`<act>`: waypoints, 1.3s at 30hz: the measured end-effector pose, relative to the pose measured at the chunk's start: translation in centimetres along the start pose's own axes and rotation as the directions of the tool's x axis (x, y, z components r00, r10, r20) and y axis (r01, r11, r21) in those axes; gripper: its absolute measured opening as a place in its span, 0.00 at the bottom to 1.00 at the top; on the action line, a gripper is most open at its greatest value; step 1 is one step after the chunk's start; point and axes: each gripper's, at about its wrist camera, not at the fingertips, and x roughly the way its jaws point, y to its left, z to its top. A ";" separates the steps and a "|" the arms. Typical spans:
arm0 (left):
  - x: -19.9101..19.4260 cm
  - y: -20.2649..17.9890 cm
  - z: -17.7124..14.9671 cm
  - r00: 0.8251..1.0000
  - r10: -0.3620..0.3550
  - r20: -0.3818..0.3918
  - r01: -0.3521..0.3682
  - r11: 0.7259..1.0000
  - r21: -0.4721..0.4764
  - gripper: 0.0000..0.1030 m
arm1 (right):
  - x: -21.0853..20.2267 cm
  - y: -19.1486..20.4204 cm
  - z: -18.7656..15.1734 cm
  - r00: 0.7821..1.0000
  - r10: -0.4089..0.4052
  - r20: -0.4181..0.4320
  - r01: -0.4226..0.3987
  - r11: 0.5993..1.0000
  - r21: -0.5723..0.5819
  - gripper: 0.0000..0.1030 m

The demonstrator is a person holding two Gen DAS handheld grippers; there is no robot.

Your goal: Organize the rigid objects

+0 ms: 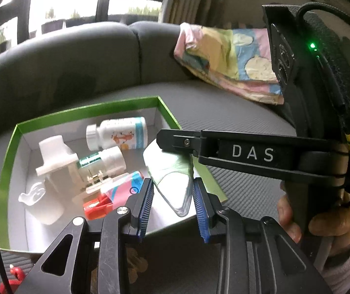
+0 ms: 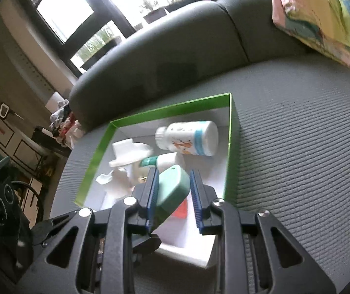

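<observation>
A green-rimmed white box [image 1: 13, 147] [image 2: 231, 132] sits on the grey sofa seat. It holds a white pill bottle [image 1: 118, 134] [image 2: 189, 138], a smaller green-labelled bottle [image 1: 103, 160], a white plastic piece [image 1: 54, 156], a pink-blue pack [image 1: 126, 183] and a red item [image 1: 94, 208]. A mint-green and white case [image 1: 172, 183] [image 2: 172, 191] hangs over the box. My right gripper [image 2: 173, 198], seen from the side in the left wrist view [image 1: 175, 142], has its jaws around the case, one pad touching. My left gripper [image 1: 173, 203] is open, its pads on either side of the case's lower end.
A colourful folded cloth [image 1: 228, 61] [image 2: 321, 17] lies on the sofa at the back right. The sofa backrest [image 1: 77, 56] rises behind the box. A red object [image 1: 10, 279] lies at the lower left. Furniture with clutter [image 2: 62, 122] stands left of the sofa.
</observation>
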 end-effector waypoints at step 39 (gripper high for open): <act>-11.9 6.2 -6.3 0.977 0.190 0.094 -0.157 0.946 -0.283 0.98 | -4.7 1.1 -2.3 0.999 0.035 0.040 -0.037 0.998 0.053 0.84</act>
